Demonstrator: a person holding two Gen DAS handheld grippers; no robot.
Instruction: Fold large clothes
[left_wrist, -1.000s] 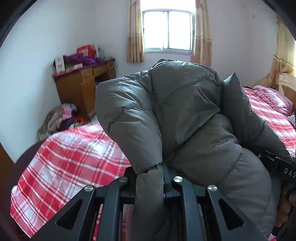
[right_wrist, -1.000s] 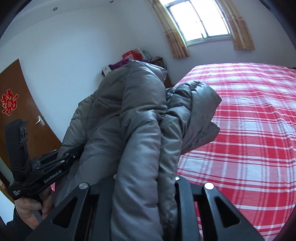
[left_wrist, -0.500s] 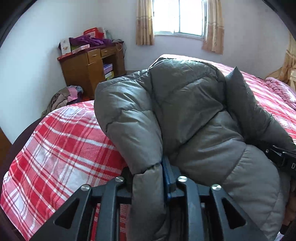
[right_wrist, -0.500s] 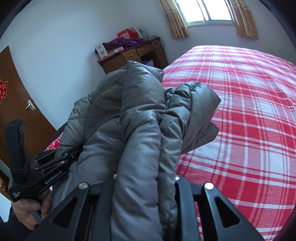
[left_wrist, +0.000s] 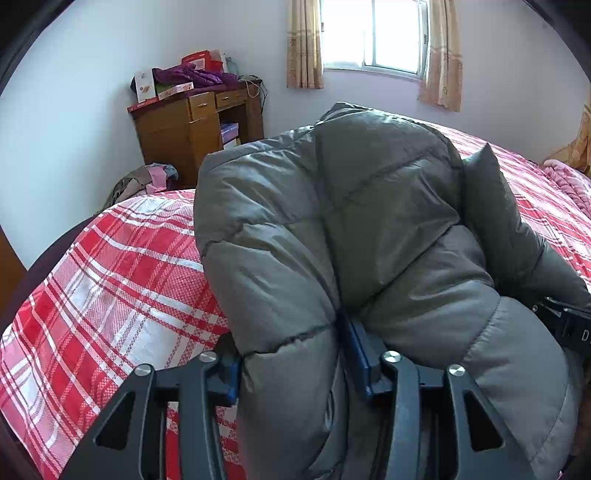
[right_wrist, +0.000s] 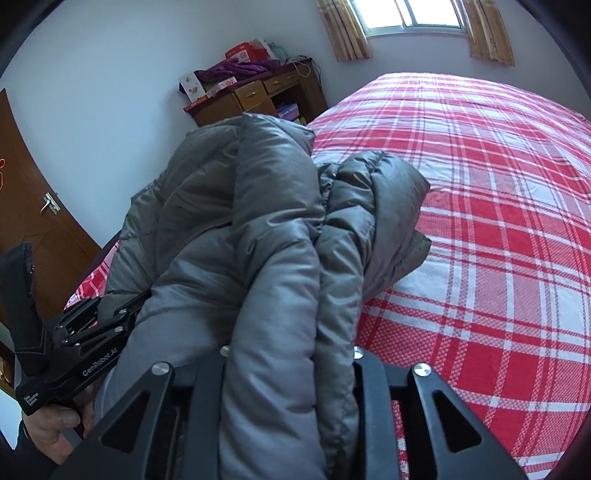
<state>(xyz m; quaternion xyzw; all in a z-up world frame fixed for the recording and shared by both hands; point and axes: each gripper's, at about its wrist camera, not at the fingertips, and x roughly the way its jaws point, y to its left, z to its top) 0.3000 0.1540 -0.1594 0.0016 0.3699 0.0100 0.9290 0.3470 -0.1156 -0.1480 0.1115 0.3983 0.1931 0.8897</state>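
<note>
A grey quilted puffer jacket (left_wrist: 369, 229) is bunched and held up over the bed with the red and white checked cover (left_wrist: 122, 280). My left gripper (left_wrist: 291, 369) is shut on a thick fold of the jacket between its blue pads. My right gripper (right_wrist: 288, 354) is shut on another bundle of the jacket (right_wrist: 266, 258). In the right wrist view the left gripper's black body (right_wrist: 74, 350) shows at the lower left, held by a hand. The fingertips of both grippers are hidden in the padding. The checked cover (right_wrist: 498, 221) lies flat to the right.
A wooden desk (left_wrist: 192, 129) piled with boxes and purple cloth stands against the far wall under a curtained window (left_wrist: 373, 37). A heap of clothes (left_wrist: 144, 181) lies on the floor beside it. A brown door (right_wrist: 33, 221) is at the left. Pink bedding (left_wrist: 569, 181) lies at the far right.
Both grippers have come down and tilted toward the bed with the jacket still held; more of the cover and less of the wall and window shows.
</note>
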